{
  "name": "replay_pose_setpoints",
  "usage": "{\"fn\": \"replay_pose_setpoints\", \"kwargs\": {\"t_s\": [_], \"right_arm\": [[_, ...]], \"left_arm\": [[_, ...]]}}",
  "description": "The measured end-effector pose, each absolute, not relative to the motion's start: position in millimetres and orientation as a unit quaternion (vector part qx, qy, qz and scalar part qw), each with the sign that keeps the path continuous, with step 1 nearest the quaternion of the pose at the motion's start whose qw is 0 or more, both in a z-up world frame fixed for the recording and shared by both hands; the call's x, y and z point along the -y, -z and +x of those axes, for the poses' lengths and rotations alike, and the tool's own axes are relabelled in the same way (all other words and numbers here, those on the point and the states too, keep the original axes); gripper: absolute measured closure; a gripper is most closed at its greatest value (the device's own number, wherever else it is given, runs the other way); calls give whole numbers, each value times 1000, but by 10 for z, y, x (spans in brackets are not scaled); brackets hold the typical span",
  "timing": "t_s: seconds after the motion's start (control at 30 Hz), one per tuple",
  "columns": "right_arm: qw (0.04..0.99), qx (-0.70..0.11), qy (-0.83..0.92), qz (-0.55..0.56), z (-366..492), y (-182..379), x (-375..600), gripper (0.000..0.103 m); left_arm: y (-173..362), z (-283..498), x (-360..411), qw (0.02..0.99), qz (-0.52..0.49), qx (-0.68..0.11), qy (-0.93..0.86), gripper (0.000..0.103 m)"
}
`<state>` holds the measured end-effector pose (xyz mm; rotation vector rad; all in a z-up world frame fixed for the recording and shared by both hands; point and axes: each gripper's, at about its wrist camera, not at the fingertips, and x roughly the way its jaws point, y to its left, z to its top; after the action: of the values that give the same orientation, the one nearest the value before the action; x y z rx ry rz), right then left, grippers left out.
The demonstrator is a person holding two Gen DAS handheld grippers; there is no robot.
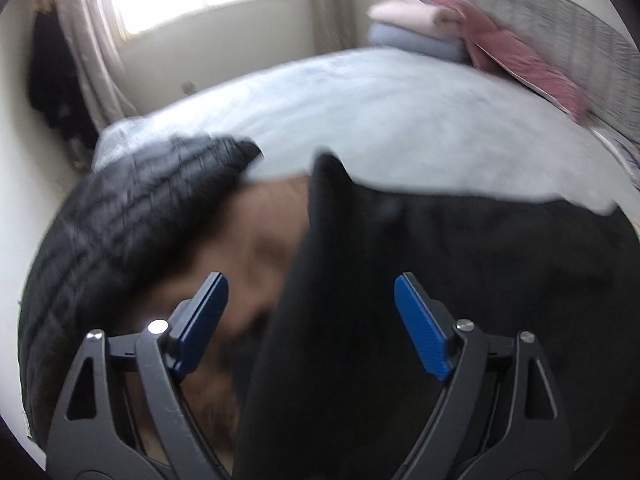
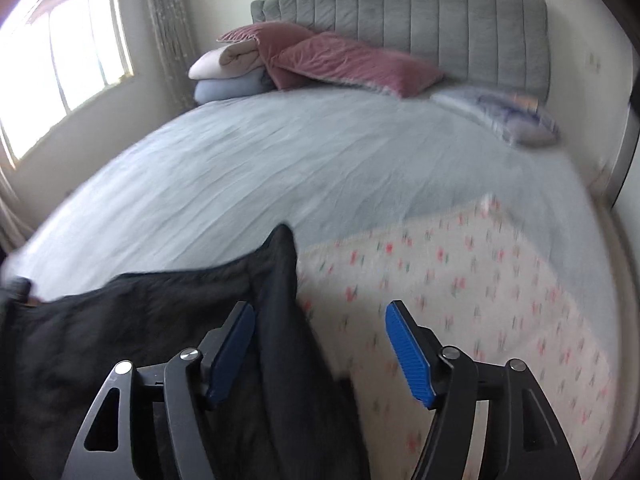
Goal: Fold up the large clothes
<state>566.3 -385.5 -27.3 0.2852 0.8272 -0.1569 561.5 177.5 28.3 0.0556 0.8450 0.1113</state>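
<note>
A large black garment [image 1: 460, 280] lies at the near edge of the bed, with a brown lining [image 1: 248, 248] and a quilted black part [image 1: 120, 216] to its left. A raised fold of it stands between the fingers of my left gripper [image 1: 312, 320], which is open. In the right wrist view the same black garment [image 2: 140, 340] fills the lower left, with a peaked fold [image 2: 280, 280] just inside the left finger of my right gripper [image 2: 320, 344], which is open. Both views are motion-blurred.
The bed has a pale blue sheet [image 2: 240, 168] and a grey padded headboard [image 2: 420, 20]. Pink cushions [image 2: 352, 64] and folded blankets [image 2: 224, 76] lie at its head. A floral cloth [image 2: 480, 300] covers the near right. A window [image 2: 60, 52] is left.
</note>
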Motion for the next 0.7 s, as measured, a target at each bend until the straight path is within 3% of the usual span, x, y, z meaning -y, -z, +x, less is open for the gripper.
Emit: {"fn": "replay_pose_setpoints", "kwargs": {"t_s": [0.17, 0.7], "right_arm": [[884, -426, 27, 188, 5082, 211, 3926, 24], [804, -491, -51, 333, 3827, 934, 4254, 22]], "left_arm": [[-222, 5020, -2000, 888, -39, -458, 3, 14], [525, 4026, -2762, 810, -299, -499, 71, 14]]}}
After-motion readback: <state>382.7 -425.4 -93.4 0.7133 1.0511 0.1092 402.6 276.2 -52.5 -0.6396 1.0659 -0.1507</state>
